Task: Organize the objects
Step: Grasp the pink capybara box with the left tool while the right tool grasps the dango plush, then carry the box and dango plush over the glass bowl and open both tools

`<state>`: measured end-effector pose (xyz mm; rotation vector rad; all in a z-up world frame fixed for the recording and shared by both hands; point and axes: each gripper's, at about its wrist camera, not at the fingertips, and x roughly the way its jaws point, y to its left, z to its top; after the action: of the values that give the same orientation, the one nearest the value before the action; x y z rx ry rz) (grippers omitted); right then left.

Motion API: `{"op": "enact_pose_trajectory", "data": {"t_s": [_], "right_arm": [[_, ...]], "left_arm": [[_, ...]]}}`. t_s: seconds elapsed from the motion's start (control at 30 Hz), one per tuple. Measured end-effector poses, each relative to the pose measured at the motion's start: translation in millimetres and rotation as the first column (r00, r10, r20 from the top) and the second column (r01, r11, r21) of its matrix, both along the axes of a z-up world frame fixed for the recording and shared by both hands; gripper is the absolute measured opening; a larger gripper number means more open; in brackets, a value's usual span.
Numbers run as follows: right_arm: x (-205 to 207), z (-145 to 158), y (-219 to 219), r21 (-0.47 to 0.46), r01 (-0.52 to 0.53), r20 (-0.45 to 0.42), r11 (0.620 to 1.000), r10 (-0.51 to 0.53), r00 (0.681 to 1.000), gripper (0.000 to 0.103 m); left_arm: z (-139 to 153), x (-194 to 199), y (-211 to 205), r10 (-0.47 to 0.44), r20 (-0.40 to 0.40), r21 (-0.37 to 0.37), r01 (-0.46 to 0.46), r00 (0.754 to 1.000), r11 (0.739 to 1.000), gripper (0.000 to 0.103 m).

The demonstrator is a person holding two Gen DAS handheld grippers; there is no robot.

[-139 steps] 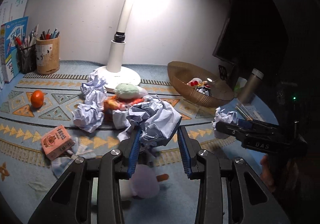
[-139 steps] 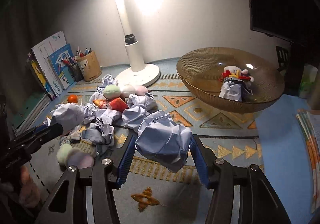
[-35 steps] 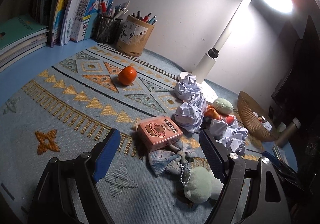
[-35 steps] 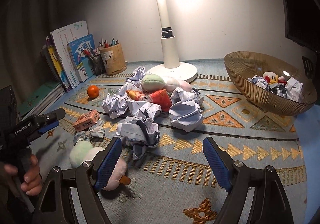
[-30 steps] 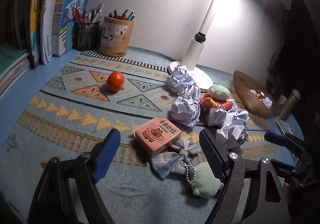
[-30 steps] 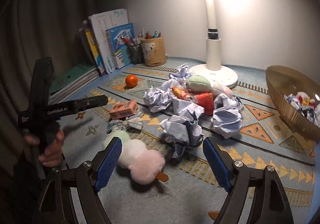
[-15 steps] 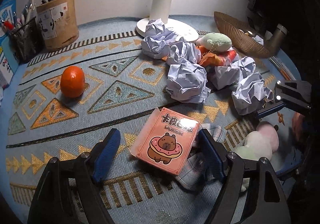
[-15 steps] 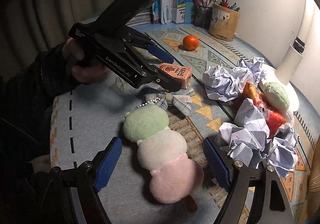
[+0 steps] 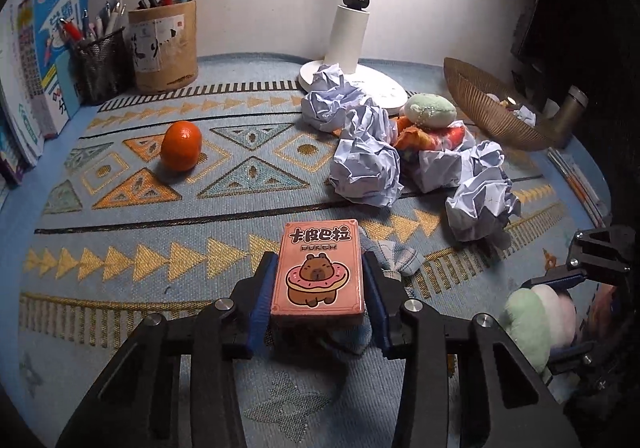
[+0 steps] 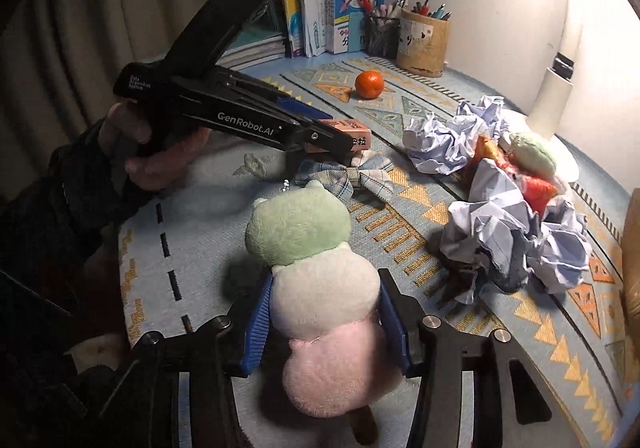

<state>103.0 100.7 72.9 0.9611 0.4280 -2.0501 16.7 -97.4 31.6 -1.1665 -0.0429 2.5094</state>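
Observation:
My left gripper (image 9: 319,276) is shut on a pink card box with a capybara picture (image 9: 319,268), its blue pads against both long sides; it also shows in the right wrist view (image 10: 352,135). My right gripper (image 10: 325,306) is shut on a plush toy of green, white and pink balls (image 10: 320,284), the pads pressing its white middle. That plush shows at the lower right of the left wrist view (image 9: 536,316). A checked bow (image 10: 352,175) lies under the box.
Several crumpled paper balls (image 9: 366,167) with a green plush (image 9: 430,111) and an orange-red item (image 9: 424,135) lie mid-mat. An orange (image 9: 181,145), pen holders (image 9: 162,45), books (image 9: 44,59), a lamp base (image 9: 352,75), a wicker bowl (image 9: 488,107) and a grey bottle (image 9: 570,115) stand around.
Both grippers dropped their paper balls earlier and swung left. In the last half second the left one closed on the card box and the right one closed on the plush toy.

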Motion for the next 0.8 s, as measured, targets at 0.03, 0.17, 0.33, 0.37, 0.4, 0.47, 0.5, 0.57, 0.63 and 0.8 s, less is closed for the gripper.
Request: {"op": "enact_pose_trajectory", "data": {"t_s": [0.03, 0.17, 0.33, 0.37, 0.4, 0.47, 0.5, 0.57, 0.63, 0.8], "right_arm": [[5, 8, 8, -0.035, 0.038, -0.007, 0.999, -0.038, 0.999, 0.048], [6, 44, 61, -0.197, 0.244, -0.003, 0.950, -0.249, 0.968, 0.048], [-18, 37, 131, -0.186, 0.599, 0.072, 0.779, -0.597, 0.799, 0.049], [-27, 27, 140, -0.169, 0.649, 0.115, 0.742, -0.639, 0.761, 0.049], [-31, 17, 148, -0.145, 0.687, 0.147, 0.712, -0.671, 0.727, 0.049], [-38, 0, 157, -0.101, 0.728, 0.182, 0.678, -0.706, 0.684, 0.049], [-42, -6, 159, -0.086, 0.737, 0.204, 0.671, -0.712, 0.672, 0.049], [-44, -12, 165, -0.081, 0.731, 0.253, 0.677, -0.696, 0.672, 0.049], [-47, -16, 162, -0.060, 0.724, 0.263, 0.688, -0.688, 0.676, 0.050], [-38, -22, 162, -0.033, 0.693, 0.242, 0.720, -0.668, 0.704, 0.068]], "left_arm": [[5, 5, -2, 0.014, -0.012, 0.023, -0.014, 1.000, 1.000, 0.038], [28, 23, 6, 0.045, -0.070, 0.104, -0.037, 0.997, 0.994, 0.038], [29, 38, 42, 0.136, -0.087, 0.141, -0.123, 0.987, 0.982, 0.038], [24, 40, 51, 0.157, -0.073, 0.142, -0.145, 0.985, 0.979, 0.038], [18, 42, 61, 0.174, -0.061, 0.139, -0.164, 0.983, 0.977, 0.038], [8, 48, 78, 0.184, -0.046, 0.135, -0.176, 0.982, 0.975, 0.038], [5, 50, 86, 0.189, -0.041, 0.126, -0.183, 0.981, 0.975, 0.038], [0, 51, 96, 0.200, -0.025, 0.112, -0.196, 0.980, 0.974, 0.038], [-6, 49, 99, 0.201, 0.003, 0.111, -0.200, 0.980, 0.973, 0.038], [-11, 51, 100, 0.210, 0.023, 0.105, -0.211, 0.977, 0.972, 0.038]]}}
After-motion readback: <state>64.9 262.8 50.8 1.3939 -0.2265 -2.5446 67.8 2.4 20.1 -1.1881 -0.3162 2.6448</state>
